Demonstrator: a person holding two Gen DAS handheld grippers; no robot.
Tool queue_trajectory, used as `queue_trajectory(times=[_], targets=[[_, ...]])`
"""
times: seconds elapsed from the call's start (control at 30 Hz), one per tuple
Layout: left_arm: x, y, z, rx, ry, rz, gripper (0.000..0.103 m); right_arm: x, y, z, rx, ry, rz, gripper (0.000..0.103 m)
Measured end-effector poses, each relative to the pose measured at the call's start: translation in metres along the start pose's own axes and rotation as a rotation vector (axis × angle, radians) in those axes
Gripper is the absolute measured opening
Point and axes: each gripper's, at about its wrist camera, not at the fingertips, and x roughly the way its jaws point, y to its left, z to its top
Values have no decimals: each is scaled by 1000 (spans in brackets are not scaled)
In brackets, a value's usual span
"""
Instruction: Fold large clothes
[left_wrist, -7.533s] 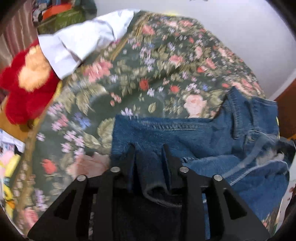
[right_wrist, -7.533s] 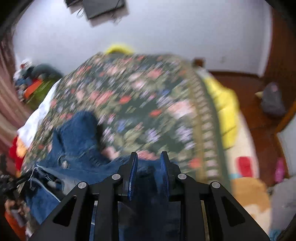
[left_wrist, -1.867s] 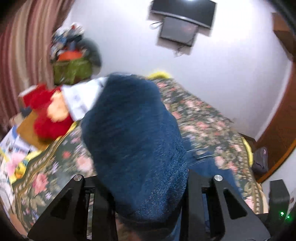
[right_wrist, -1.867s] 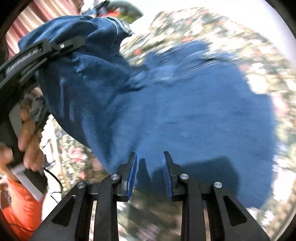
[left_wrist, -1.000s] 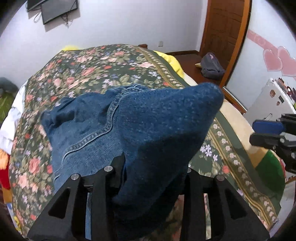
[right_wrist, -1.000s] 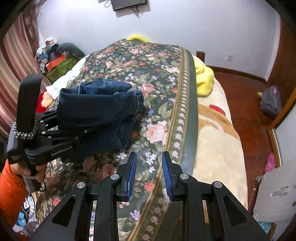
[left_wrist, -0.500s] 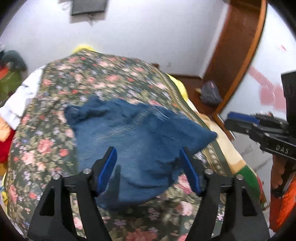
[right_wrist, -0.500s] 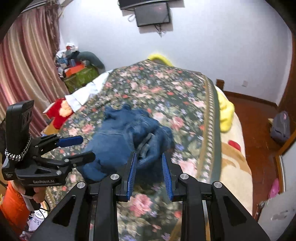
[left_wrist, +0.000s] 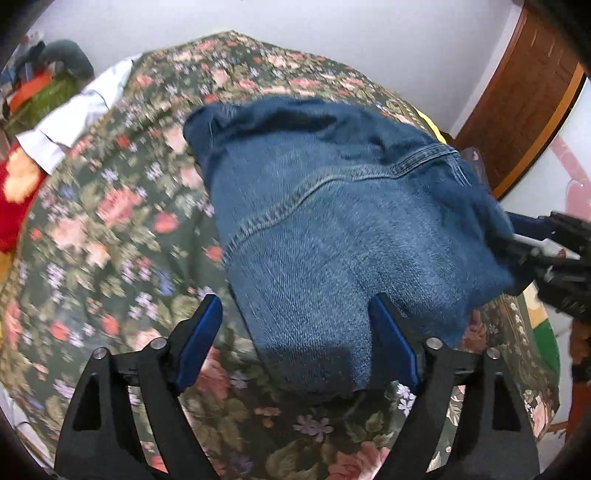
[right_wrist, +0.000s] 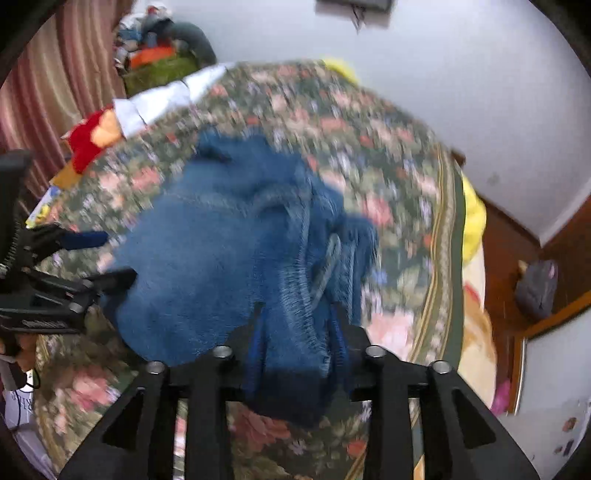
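A pair of blue jeans (left_wrist: 332, 229) lies folded in a thick bundle on the floral bedspread (left_wrist: 122, 221). My left gripper (left_wrist: 295, 341) hovers over the bundle's near end. Its jaws are opening wide; the denim lies between them and the left pad (left_wrist: 199, 339) stands apart from the cloth. In the right wrist view, my right gripper (right_wrist: 299, 332) straddles a thick seamed edge of the jeans (right_wrist: 221, 251). Its jaws are opening too, with denim filling the gap between them. Each gripper shows in the other's view, the right gripper (left_wrist: 524, 240) and the left gripper (right_wrist: 99, 254), at opposite ends of the bundle.
A white cloth (left_wrist: 77, 118) and a red plush toy (left_wrist: 14, 192) lie at the bed's far left. Yellow bedding (right_wrist: 472, 218) hangs off the right side. A dark bag (right_wrist: 535, 288) sits on the wooden floor, and a pile of clothes (right_wrist: 162, 55) stands by the curtain.
The left gripper let go of the jeans and spread its jaws; the bundle now rests on the bed. Both grippers came down close to it, and the right jaws widened around its edge.
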Motion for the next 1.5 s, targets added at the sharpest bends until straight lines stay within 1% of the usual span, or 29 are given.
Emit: queue_trajectory(times=[0.03, 0.07, 0.13, 0.2, 0.27, 0.37, 0.43, 0.53, 0.6, 0.67, 0.73, 0.83, 0.93, 1.03, 1.07, 1.1, 1.2, 1.27, 1.3, 1.37, 1.4, 1.43, 1.47, 1.5], targets=[[4, 1, -2, -20, 5, -16, 89, 2, -7, -7, 9, -21, -36, 86], [6, 3, -4, -42, 6, -30, 90, 4, -14, -12, 22, -33, -51, 95], [10, 5, -11, -61, 19, -54, 96, 14, -31, -23, 74, -4, 17, 96], [13, 6, -16, -56, 35, -72, 97, 24, -47, -30, 151, 41, 87, 97], [8, 6, -20, -48, 33, -72, 96, 23, -56, -35, 208, 54, 138, 97], [-4, 5, -17, -26, 25, -57, 96, 13, -59, -32, 238, 49, 163, 98], [-15, 5, -12, -3, 10, -22, 96, 2, -57, -23, 230, 35, 164, 98], [-38, 8, -1, 36, -62, 22, 96, -19, -54, -8, 198, -24, 154, 98], [-55, 15, 10, 32, -137, 63, 96, -30, -54, 6, 186, -68, 178, 98], [-65, 22, 22, 22, -191, 92, 96, -31, -54, 20, 191, -90, 204, 98], [-65, 34, 41, 0, -211, 127, 96, -25, -55, 37, 194, -89, 203, 98], [-52, 50, 70, -43, -199, 133, 96, -10, -53, 62, 184, -78, 199, 98], [-27, 61, 95, -80, -155, 111, 96, 11, -51, 86, 172, -59, 205, 98], [7, 63, 114, -65, -112, 125, 96, 43, -52, 102, 157, -5, 189, 98], [19, 64, 120, -63, -95, 141, 96, 52, -53, 103, 155, 18, 186, 98], [34, 66, 126, -74, -77, 161, 96, 70, -55, 103, 154, 65, 185, 98], [68, 73, 139, -116, -32, 170, 95, 95, -67, 98, 183, 107, 221, 98], [88, 79, 145, -137, -4, 156, 95, 106, -76, 92, 201, 110, 249, 98], [100, 84, 148, -150, 20, 131, 95, 109, -78, 89, 202, 107, 248, 98], [113, 89, 150, -165, 38, 109, 98, 114, -79, 85, 194, 100, 230, 98], [117, 92, 151, -170, 37, 104, 102, 117, -80, 83, 190, 94, 228, 98], [119, 95, 152, -167, 27, 111, 103, 118, -81, 81, 192, 89, 232, 99], [120, 96, 152, -156, 8, 144, 103, 120, -82, 80, 196, 86, 238, 102], [120, 98, 153, -134, -18, 201, 103, 122, -83, 79, 202, 83, 244, 103]])
